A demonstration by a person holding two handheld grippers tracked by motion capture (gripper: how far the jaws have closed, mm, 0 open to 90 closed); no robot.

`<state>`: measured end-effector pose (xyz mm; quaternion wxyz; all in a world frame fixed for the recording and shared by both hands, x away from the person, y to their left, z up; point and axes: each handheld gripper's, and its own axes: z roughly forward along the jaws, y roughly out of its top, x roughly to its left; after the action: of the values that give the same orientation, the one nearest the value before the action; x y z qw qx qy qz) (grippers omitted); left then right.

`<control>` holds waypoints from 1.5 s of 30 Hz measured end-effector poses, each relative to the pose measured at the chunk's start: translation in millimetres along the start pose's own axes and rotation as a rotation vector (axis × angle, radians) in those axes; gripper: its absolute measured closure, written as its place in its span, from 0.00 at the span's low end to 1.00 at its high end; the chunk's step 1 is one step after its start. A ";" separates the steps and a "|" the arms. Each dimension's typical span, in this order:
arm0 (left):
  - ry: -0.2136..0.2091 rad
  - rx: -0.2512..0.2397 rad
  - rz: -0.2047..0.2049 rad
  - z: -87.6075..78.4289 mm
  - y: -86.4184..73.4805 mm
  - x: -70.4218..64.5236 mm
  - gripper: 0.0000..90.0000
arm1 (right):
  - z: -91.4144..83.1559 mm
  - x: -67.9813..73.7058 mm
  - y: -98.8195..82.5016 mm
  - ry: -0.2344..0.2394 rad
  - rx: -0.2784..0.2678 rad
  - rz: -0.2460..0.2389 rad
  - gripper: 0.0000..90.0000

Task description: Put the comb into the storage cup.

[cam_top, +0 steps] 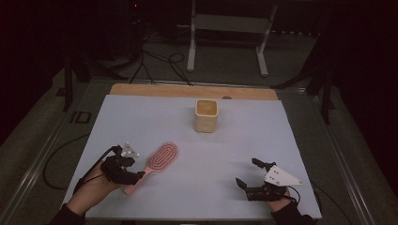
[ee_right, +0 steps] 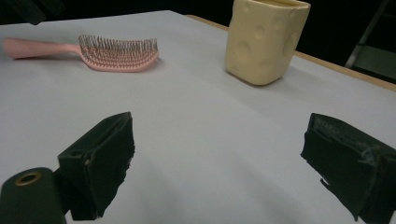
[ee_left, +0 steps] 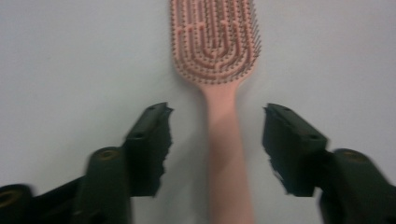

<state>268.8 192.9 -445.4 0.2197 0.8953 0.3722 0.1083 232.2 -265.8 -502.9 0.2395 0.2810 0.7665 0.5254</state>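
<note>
Left tool [ee_left: 217, 140] open astride pink hairbrush [ee_left: 219, 70] handle, pads apart | right tool [ee_right: 217, 163] open, empty | judged light, rigid plastic; best gripped mid-handle, off bristles.

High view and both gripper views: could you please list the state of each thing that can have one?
Pink hairbrush: lying flat on the table, bristles up, handle between the left gripper's jaws, not gripped.
Cream cup: upright, open top, standing apart from the brush.
Left gripper: open, jaws either side of the handle with gaps.
Right gripper: open, nothing between its jaws.
</note>
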 end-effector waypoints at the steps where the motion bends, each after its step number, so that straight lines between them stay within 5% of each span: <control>1: 0.004 0.010 0.006 1.1 1.8 -1.3 0.37 | -0.3 0.3 0.2 0.001 0.000 0.000 0.10; 13: -0.056 0.081 -0.012 13.8 14.5 -2.6 0.00 | 0.4 0.9 0.7 0.002 -0.004 -0.004 0.10; 22: -0.053 0.143 -0.092 26.6 18.3 1.1 0.00 | 0.4 1.2 0.8 0.003 -0.004 -0.004 0.10; 39: -0.064 0.190 -0.166 47.4 18.4 7.3 0.01 | 1.2 1.2 0.5 0.005 -0.001 -0.004 0.10; 45: -0.061 0.184 -0.158 52.0 17.6 5.1 0.17 | 1.3 1.1 0.4 0.007 -0.001 -0.004 0.10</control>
<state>301.9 169.2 -482.6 0.1557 0.8825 0.4429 0.0290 232.4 -264.0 -503.1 0.2380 0.2776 0.7676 0.5263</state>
